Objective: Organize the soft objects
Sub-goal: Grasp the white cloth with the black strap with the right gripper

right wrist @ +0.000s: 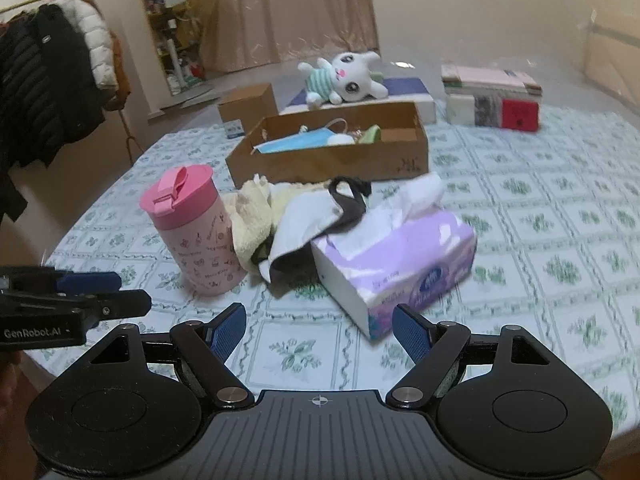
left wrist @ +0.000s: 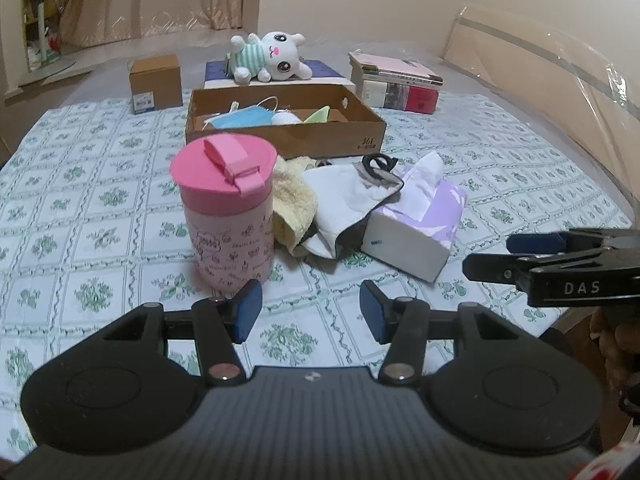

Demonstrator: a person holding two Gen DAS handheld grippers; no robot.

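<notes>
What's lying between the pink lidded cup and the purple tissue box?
A crumpled yellow towel and a white cloth with black trim, in both wrist views.

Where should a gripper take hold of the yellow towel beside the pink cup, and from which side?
Probably the raised, bunched fold at the top of the yellow towel, coming down from above. The pink cup stands close on one side and the white cloth lies over the other, so the sides look blocked, and only the top is free to pinch.
</notes>
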